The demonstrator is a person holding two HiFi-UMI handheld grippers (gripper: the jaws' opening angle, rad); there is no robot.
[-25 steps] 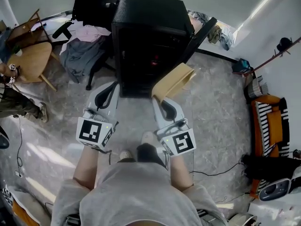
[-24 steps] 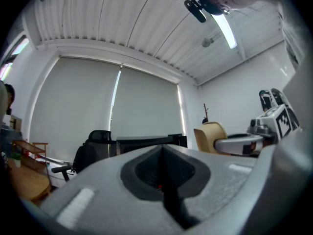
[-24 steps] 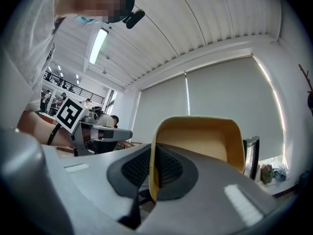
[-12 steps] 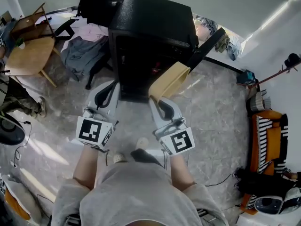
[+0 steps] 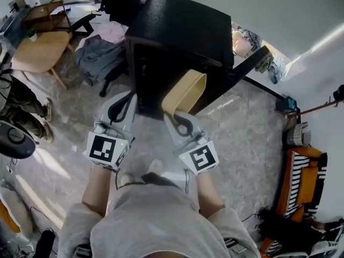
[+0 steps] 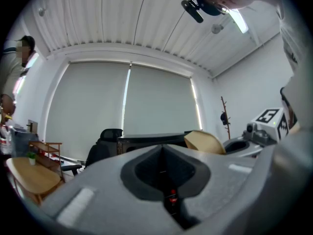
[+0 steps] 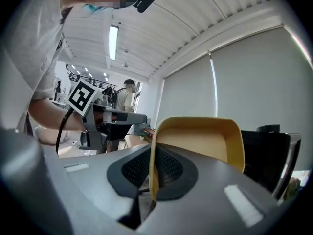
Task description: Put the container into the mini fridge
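Container travel is the change: the shallow tan plastic container [image 5: 185, 90], rim clamped in the right hand-held gripper [image 5: 173, 113], has swung left to the open front of the black mini fridge [image 5: 177, 26], seemingly not yet inside, while the left hand-held gripper [image 5: 124, 97] stays empty, jaws together

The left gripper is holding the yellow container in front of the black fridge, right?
Not quite. It is the right gripper that is holding the yellow container, clamped on its rim, as the right gripper view shows. The left gripper is shut on nothing. The container is indeed in front of the black fridge.
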